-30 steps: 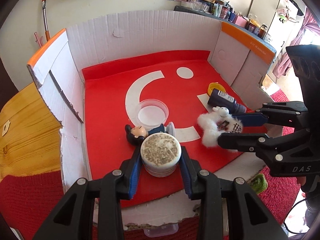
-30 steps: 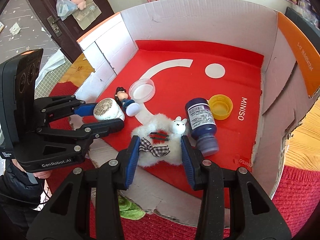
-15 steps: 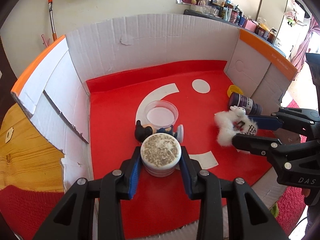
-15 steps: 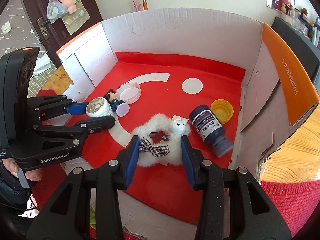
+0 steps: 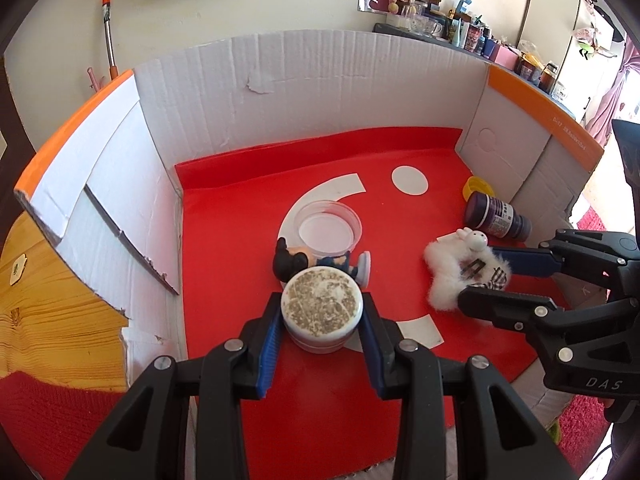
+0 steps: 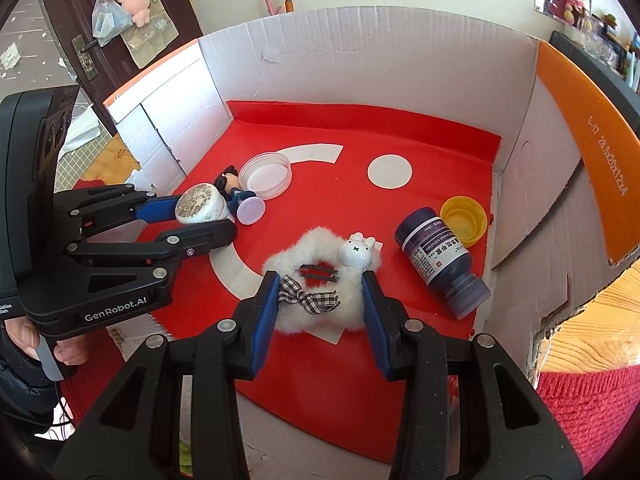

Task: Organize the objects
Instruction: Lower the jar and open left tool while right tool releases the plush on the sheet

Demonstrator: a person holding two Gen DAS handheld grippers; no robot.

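Note:
My left gripper point(image 5: 322, 316) is shut on a small white jar point(image 5: 322, 308) with a speckled top, held just above the red floor of the cardboard box point(image 5: 280, 92). That jar point(image 6: 200, 208) and left gripper point(image 6: 192, 220) also show at the left of the right wrist view. My right gripper point(image 6: 320, 292) is shut on a fluffy white plush point(image 6: 320, 280) with a bunny head and a checked bow; the plush point(image 5: 460, 268) lies low over the red floor. A small doll figure point(image 5: 304, 260) lies right behind the jar.
A clear round lid point(image 5: 328, 228) lies behind the doll. A dark purple bottle point(image 6: 440, 256) lies on its side at the right, beside a yellow cap point(image 6: 464, 220). White box walls with orange flaps point(image 6: 580, 140) enclose the floor. A person's hand point(image 6: 36, 344) holds the left gripper.
Both grippers have moved forward, deeper over the red floor, each keeping its object. The doll and clear lid now sit closer in front of the jar.

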